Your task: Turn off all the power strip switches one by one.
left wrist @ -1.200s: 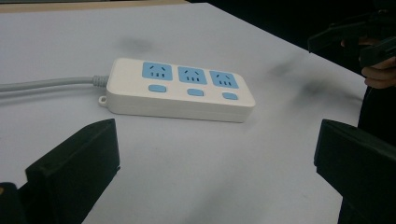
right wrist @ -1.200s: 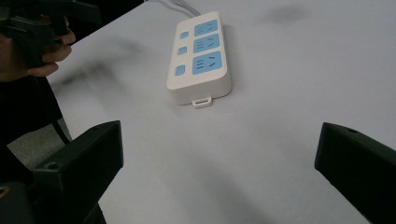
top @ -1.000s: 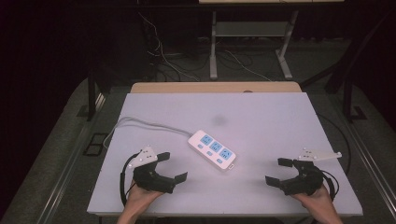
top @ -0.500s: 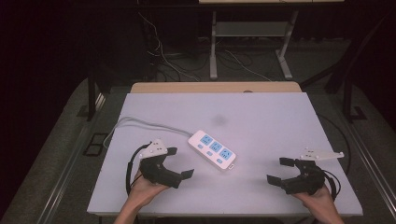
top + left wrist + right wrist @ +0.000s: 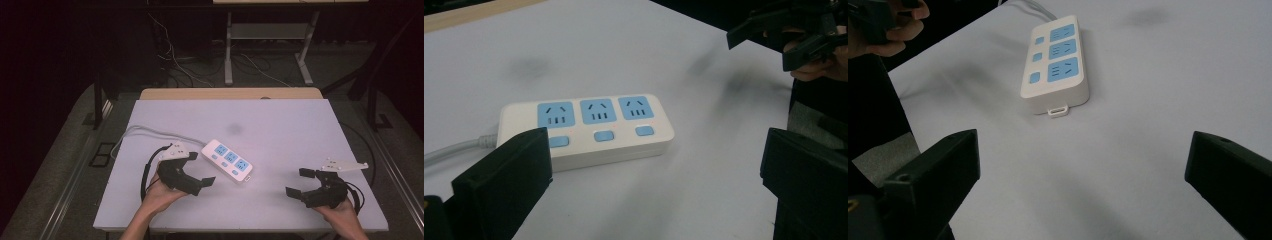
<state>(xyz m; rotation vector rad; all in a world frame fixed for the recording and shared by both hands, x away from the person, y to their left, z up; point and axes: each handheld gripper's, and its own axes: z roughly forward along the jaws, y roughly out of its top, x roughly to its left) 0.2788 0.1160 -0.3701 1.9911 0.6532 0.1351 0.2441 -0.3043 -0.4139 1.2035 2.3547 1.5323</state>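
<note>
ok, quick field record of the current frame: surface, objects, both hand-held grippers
surface: white table, dark smudge near its middle
object: white power strip with three blue sockets and three blue switches, lying flat, diagonal
cable: grey cord leaving the strip's far-left end toward the table's left edge
left hand-held gripper: jaws open, beside the strip's cord end, holding nothing
right hand-held gripper: jaws open, near the table's front right, apart from the strip, holding nothing
contact: none visible between either gripper and the strip
</note>
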